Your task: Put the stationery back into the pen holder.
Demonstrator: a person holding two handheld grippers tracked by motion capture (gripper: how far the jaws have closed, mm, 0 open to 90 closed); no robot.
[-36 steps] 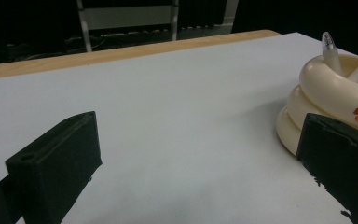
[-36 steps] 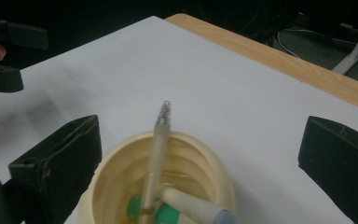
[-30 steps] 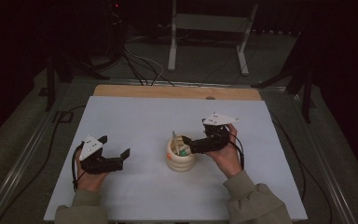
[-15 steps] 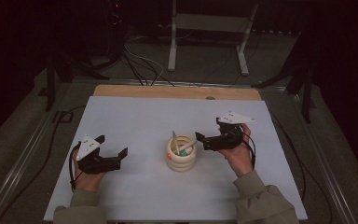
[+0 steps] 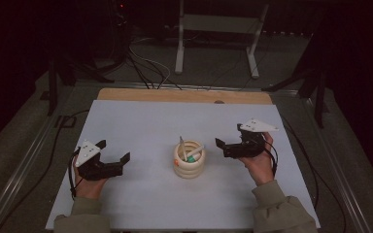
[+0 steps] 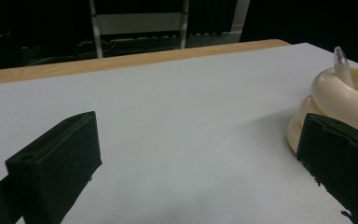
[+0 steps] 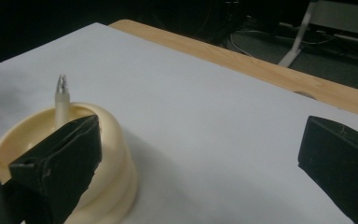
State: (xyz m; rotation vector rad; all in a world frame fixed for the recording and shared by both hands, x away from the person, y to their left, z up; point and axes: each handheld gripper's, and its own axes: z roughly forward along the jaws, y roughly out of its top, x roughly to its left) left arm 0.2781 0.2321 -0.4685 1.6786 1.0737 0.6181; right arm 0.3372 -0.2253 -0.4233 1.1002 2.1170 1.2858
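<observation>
Cream ribbed pen holder [image 5: 189, 161] stands upright mid-table on the white sheet [image 5: 145, 121], between the two grippers. Two pens lean inside it: a pale one [image 5: 182, 145] pointing up-left, and another [image 5: 194, 149] leaning right with something green at its lower end, too small to tell if it is a cap or a separate item. Orange mark on the holder's side.

Left gripper [image 5: 113, 160] low at the table's left, held by the left hand [image 5: 90, 184], jaws spread wide, nothing between them. It sits near the holder but apart from it. In the left gripper view, the holder [image 6: 335, 100] shows at the right edge, behind the right-hand jaw, with the pale pen tip [image 6: 341, 60] sticking up; bare sheet between the jaws.

Right gripper [image 5: 222, 148] just right of the holder, held by the right hand [image 5: 257, 162], jaws wide apart and empty, not touching the holder. In the right gripper view, the holder [image 7: 116, 154] sits behind the left-hand jaw, pen tip [image 7: 61, 93] upright above the rim.

Wooden table edge [image 5: 184, 95] at the far side.
</observation>
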